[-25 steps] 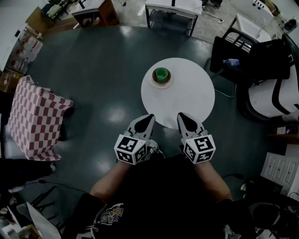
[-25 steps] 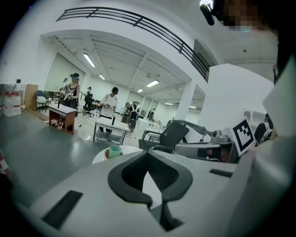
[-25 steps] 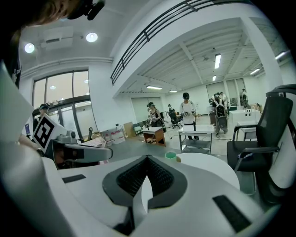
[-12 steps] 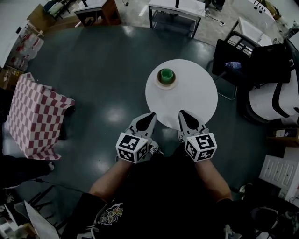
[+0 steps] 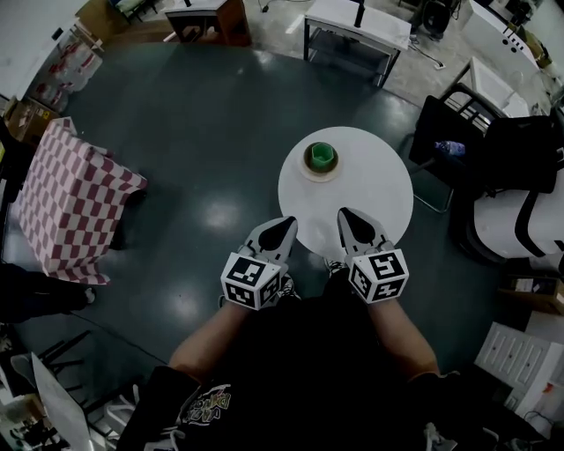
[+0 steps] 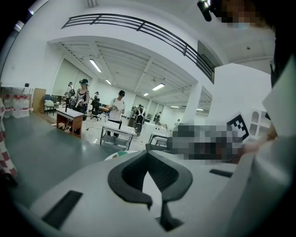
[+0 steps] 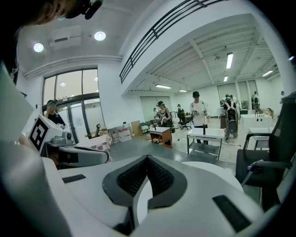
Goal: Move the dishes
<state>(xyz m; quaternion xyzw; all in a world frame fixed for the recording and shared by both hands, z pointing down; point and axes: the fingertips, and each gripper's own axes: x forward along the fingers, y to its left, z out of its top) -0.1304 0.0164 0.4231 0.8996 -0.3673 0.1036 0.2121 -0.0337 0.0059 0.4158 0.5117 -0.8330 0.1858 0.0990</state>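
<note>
A green cup (image 5: pixel 321 157) stands on a small pale plate (image 5: pixel 321 167) at the far side of a round white table (image 5: pixel 370 198). My left gripper (image 5: pixel 285 224) and right gripper (image 5: pixel 346 215) hover side by side at the table's near edge, both shut and empty, well short of the cup. In the left gripper view the shut jaws (image 6: pixel 148 154) point across the table, with a sliver of the green cup (image 6: pixel 121 153) just left of them. The right gripper view shows its shut jaws (image 7: pixel 148 159) over the white table (image 7: pixel 217 172).
A box draped in red-and-white checked cloth (image 5: pixel 72 204) stands on the dark floor to the left. A black chair (image 5: pixel 460 132) sits right of the table. White desks (image 5: pixel 357 22) and a wooden one (image 5: pixel 210 16) line the back, with people standing beyond them.
In the head view the table and cup have slid down and to the right, closer to the grippers. Both grippers keep their place in the frame and stay shut.
</note>
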